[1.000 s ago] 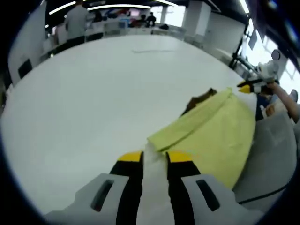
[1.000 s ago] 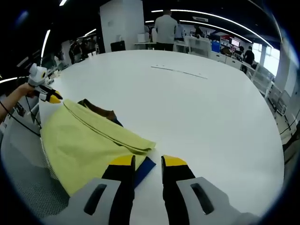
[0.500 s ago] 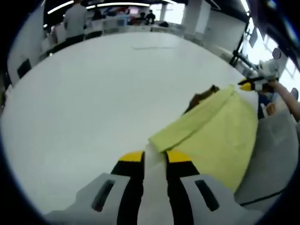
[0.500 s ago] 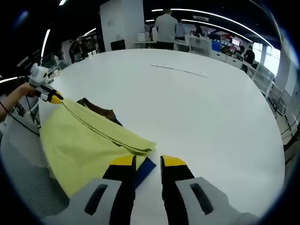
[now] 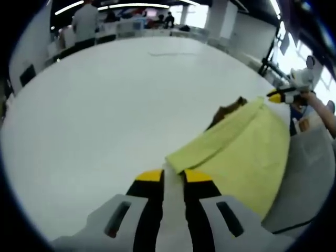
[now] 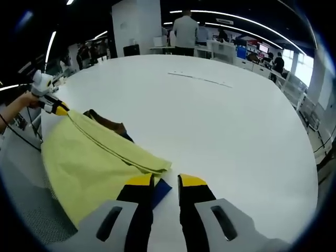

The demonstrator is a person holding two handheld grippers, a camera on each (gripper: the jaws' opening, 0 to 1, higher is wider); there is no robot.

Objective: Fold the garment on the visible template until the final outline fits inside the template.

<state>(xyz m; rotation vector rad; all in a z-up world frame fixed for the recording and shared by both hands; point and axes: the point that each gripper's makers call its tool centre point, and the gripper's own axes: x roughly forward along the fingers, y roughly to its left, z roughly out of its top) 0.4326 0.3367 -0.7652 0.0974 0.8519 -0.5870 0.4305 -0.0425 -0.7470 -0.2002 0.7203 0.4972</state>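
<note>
A yellow-green garment (image 5: 241, 147) hangs stretched over the near edge of the white table (image 5: 105, 105). A brown part (image 5: 227, 109) shows under its folded upper edge. My left gripper (image 5: 174, 176) is shut on one end of that edge, with pale cloth between the jaws. At the far end my right gripper (image 5: 278, 95) pinches the other corner. In the right gripper view the garment (image 6: 89, 157) runs from my right gripper (image 6: 165, 181), shut on it with a blue bit (image 6: 163, 186) between the jaws, to my left gripper (image 6: 55, 108). The brown part (image 6: 107, 121) lies beside the fold.
The broad table top (image 6: 226, 121) carries a thin strip (image 6: 199, 79) far off. A hand (image 5: 315, 102) holds the right gripper, above a grey surface (image 5: 310, 168). People (image 6: 185, 31) stand by desks behind the table.
Each gripper's jaws have drawn slightly closer together. The garment's folded edge has shifted a little and looks tauter between the two grippers.
</note>
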